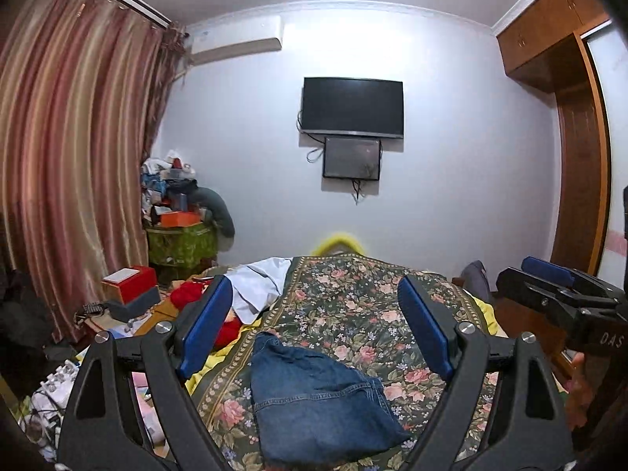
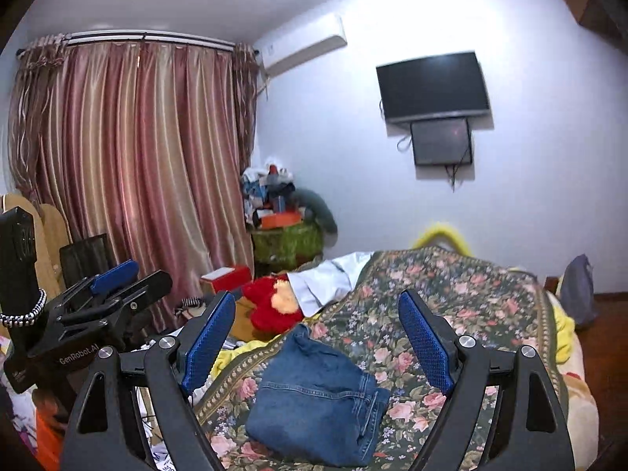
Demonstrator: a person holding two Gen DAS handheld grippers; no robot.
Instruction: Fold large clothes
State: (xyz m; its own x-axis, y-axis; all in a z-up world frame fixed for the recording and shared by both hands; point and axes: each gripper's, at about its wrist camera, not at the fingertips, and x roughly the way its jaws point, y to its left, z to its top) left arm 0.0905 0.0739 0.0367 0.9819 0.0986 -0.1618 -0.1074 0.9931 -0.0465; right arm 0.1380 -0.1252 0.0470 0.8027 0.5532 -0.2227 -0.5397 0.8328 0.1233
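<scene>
The jeans [image 1: 318,404] lie folded into a compact blue bundle on the floral bedspread [image 1: 365,306], near the foot of the bed as both wrist views look along it. To my eye this garment's fold is finished and the hands are clear of it, so the step in hand looks like the pause between pieces. The next move probably calls for picking out another large garment, perhaps the white shirt [image 1: 259,286] crumpled at the far left edge of the bed beside the red plush toy [image 2: 274,306], and spreading it flat before any fold begins.

The left gripper [image 1: 318,325] hangs above the bundle with its fingers [image 1: 206,329] spread wide and nothing between them. The right gripper [image 2: 318,337] is the same: blue pads well apart, holding nothing, touching no cloth. Each shows at the edge of the other's view, side by side. Whether the bundle's underside is tidy I cannot tell from here, since only its top layer shows
</scene>
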